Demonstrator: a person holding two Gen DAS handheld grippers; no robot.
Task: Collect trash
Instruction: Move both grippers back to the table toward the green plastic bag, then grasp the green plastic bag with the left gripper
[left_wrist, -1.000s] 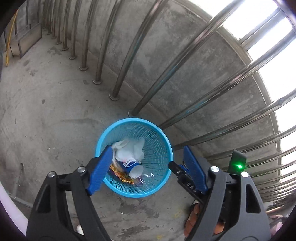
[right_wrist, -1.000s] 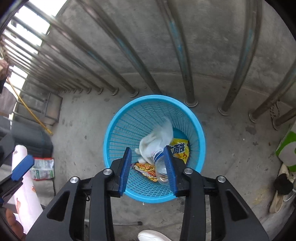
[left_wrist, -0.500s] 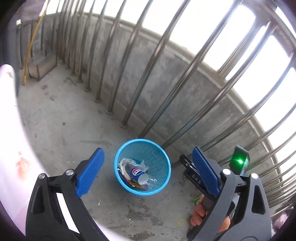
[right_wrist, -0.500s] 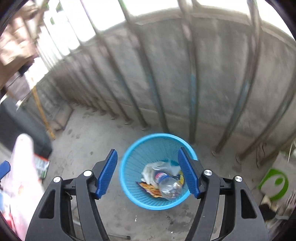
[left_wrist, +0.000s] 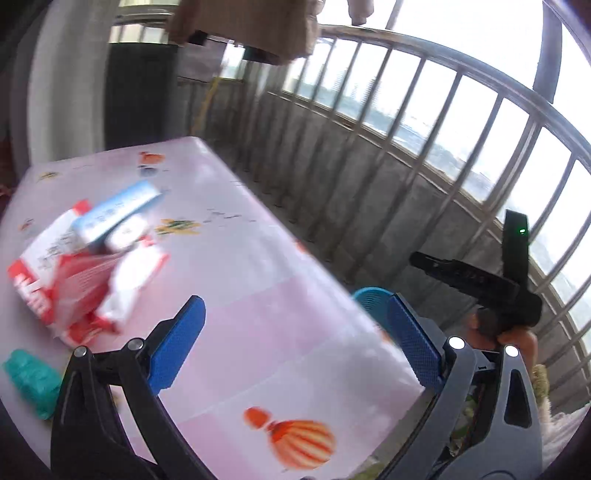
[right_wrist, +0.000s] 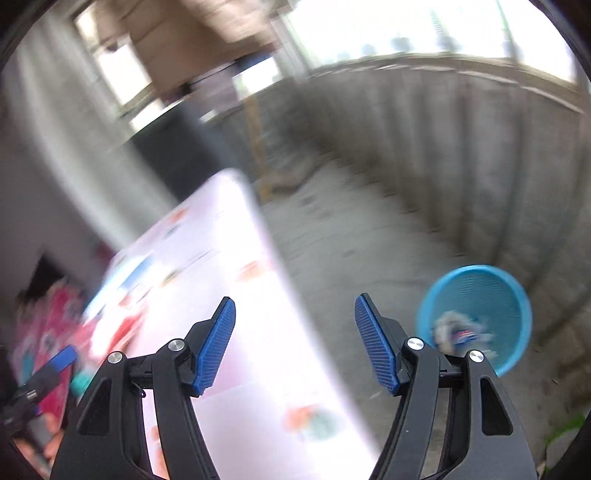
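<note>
My left gripper (left_wrist: 295, 341) is open and empty above a pink table (left_wrist: 258, 295). On the table at the left lie red-and-white packaging (left_wrist: 74, 280), a blue-and-white box (left_wrist: 118, 214) on top of it, and a green crumpled item (left_wrist: 31, 380). My right gripper (right_wrist: 295, 345) is open and empty over the table's edge (right_wrist: 266, 332). The blue trash basket (right_wrist: 480, 291) stands on the floor to the right with a bottle and wrappers inside; its rim also shows in the left wrist view (left_wrist: 373, 299). The right wrist view is blurred.
A concrete parapet with metal railing (left_wrist: 424, 155) runs along the balcony. The concrete floor (right_wrist: 351, 229) lies between table and basket. The other gripper (left_wrist: 480, 288) shows at the right of the left wrist view. Clothes hang overhead.
Both grippers rose and swung left, away from the basket and over the pink table. The right gripper opened and left the bottle in the basket.
</note>
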